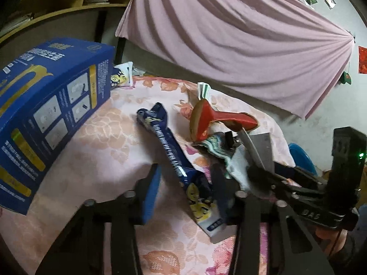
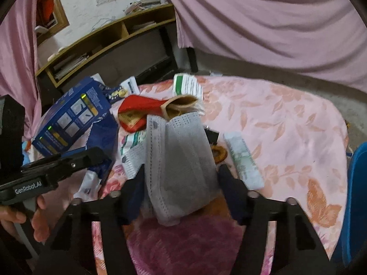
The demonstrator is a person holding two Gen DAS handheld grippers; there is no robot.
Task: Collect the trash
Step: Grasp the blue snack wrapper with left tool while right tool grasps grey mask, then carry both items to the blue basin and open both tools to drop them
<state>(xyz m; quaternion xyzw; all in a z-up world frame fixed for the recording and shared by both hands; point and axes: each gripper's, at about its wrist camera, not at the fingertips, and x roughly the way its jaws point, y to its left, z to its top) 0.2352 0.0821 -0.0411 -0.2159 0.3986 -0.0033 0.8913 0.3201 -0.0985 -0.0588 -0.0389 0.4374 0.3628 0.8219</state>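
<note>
The left gripper (image 1: 187, 189) has its jaws around a long dark blue snack wrapper (image 1: 174, 158) lying on the pink floral-clothed surface (image 1: 103, 137); whether the pads press it cannot be told. The right gripper (image 2: 181, 192) jaws straddle a grey pleated face mask (image 2: 181, 158); contact cannot be told either. Beyond lie a red paper packet (image 2: 140, 110) and a blue cardboard box (image 1: 45, 114).
</note>
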